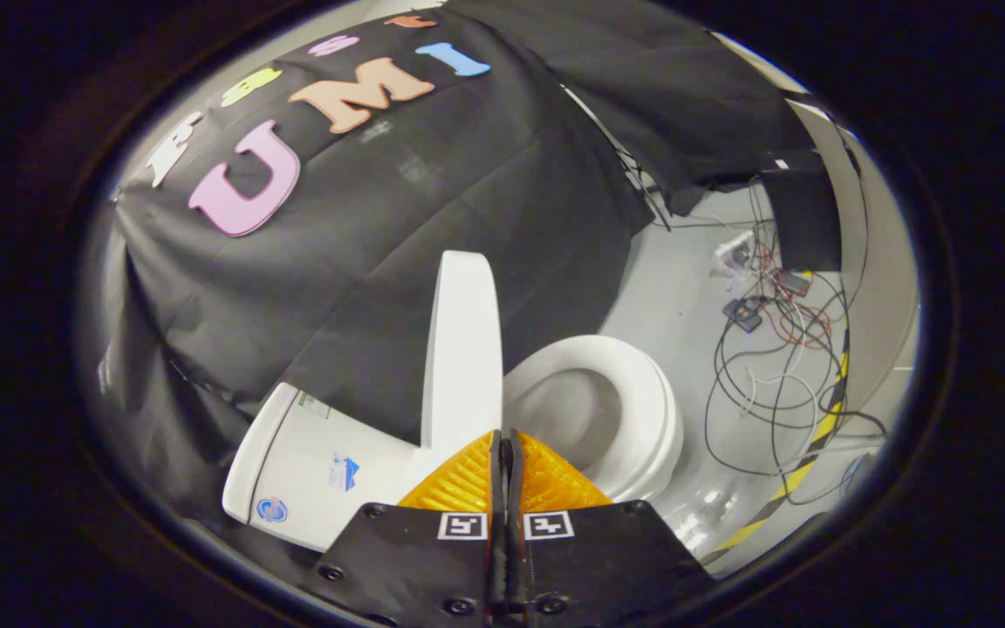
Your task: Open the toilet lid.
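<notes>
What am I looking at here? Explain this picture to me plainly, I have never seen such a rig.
This is a hand-held gripper carried by a person, not a robot arm. The camera rides on it and looks forward along its two fingers, which are closed together with nothing between them. Just beyond them stands a toilet, seen tilted. Its lid is already raised upright beside the tank, so the seat and bowl lie open. Black cloth forms the booth wall behind. Loose cables lie on the floor beyond the seat.

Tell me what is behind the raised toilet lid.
Behind the upright lid hangs the black cloth wall. The tank sits beside it. The lid covers the cloth directly behind it. The gripper, fingers together and empty, sits just before the lid's base.
</notes>
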A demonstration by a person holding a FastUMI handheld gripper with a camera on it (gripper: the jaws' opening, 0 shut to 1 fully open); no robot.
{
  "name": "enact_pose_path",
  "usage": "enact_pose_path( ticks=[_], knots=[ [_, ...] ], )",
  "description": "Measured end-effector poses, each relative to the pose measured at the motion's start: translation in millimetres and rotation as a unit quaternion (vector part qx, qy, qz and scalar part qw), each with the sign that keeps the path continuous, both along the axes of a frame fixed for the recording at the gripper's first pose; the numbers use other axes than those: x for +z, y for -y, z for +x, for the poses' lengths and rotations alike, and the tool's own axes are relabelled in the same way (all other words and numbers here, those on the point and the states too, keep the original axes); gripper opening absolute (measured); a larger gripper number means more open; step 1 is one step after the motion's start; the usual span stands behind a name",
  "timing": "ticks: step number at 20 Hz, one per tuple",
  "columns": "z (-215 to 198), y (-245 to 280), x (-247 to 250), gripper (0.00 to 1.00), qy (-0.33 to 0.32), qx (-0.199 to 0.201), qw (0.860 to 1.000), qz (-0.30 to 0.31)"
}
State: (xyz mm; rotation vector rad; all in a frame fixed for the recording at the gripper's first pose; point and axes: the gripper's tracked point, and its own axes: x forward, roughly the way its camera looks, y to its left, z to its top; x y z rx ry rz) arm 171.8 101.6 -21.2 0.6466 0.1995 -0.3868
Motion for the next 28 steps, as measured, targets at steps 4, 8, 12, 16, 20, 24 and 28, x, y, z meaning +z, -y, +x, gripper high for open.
enact_pose_path(
  ticks=[4, 8, 12, 16, 20, 24, 28],
  knots=[
    [1, -9, 11, 0.01, 0.007, 0.005, 0.999, -0.032],
    [4, -23, 25, 0.01, 0.02, 0.012, 0.998, -0.056],
    [8, -40, 39, 0.01, 0.026, 0.016, 0.996, -0.088],
    [11, -58, 53, 0.01, 0.034, 0.018, 0.992, -0.12],
    [15, -76, 63, 0.01, 0.035, 0.022, 0.988, -0.148],
    [18, -89, 71, 0.01, 0.033, 0.033, 0.985, -0.168],
    [20, -95, 73, 0.01, 0.033, 0.043, 0.985, -0.161]
  ],
)
